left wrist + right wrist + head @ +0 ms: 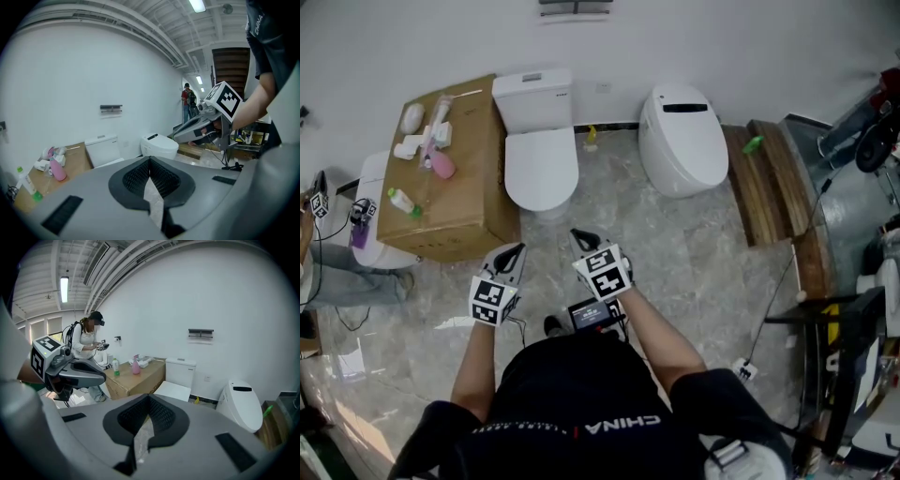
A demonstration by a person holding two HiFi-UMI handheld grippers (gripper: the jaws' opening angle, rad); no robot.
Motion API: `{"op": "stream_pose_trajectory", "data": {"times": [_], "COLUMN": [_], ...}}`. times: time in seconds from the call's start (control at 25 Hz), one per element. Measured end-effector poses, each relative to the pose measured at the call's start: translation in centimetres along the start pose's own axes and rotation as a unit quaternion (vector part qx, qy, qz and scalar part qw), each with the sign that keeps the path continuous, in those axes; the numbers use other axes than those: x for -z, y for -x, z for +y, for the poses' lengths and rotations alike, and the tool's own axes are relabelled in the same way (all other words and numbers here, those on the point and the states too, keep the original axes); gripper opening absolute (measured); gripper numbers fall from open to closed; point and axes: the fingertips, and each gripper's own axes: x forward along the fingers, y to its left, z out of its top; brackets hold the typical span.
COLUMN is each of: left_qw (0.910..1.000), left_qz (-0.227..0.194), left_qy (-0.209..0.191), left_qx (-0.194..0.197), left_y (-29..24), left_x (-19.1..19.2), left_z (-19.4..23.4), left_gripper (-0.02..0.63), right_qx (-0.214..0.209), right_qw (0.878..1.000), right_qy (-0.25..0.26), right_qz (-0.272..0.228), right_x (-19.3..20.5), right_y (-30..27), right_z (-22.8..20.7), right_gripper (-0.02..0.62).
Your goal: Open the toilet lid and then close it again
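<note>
Lid (541, 169) lies shut on the toilet (532, 98) against the wall, beside a box (450, 202). Left claw (516, 250) and right claw (582, 236) hang short of it, each with jaws together and empty.

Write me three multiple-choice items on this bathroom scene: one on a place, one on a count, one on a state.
1. In the head view, the brown cardboard box stands where? A) left of the white square-tank toilet B) between the toilets C) right of both toilets
2. How many white toilets line the wall? A) one B) two C) three
3. The square-tank toilet's lid is: A) raised B) down C) missing
Answers: 1 A, the box sits at that toilet's left; 2 B, the square-tank one plus a rounded white toilet; 3 B, the lid lies flat over the bowl.
</note>
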Motion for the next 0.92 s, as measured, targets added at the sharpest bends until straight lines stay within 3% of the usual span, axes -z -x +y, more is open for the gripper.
{"op": "stream_pose_trajectory", "data": {"times": [0.92], "left_qw": [0.9999], "left_qz": [-0.006], "left_qy": [0.000], "left_qx": [-0.014], "left_y": [0.8], "left_x": [0.2], "left_z": [-1.6], "left_gripper": [0.009], "right_qx": [-0.006], "right_qw": [1.000], "right_qy": [0.007], "right_qz": [-0.002], "right_x": [1.1], "right_y": [1.8], "right_z": [0.7], "right_gripper": [0.014]}}
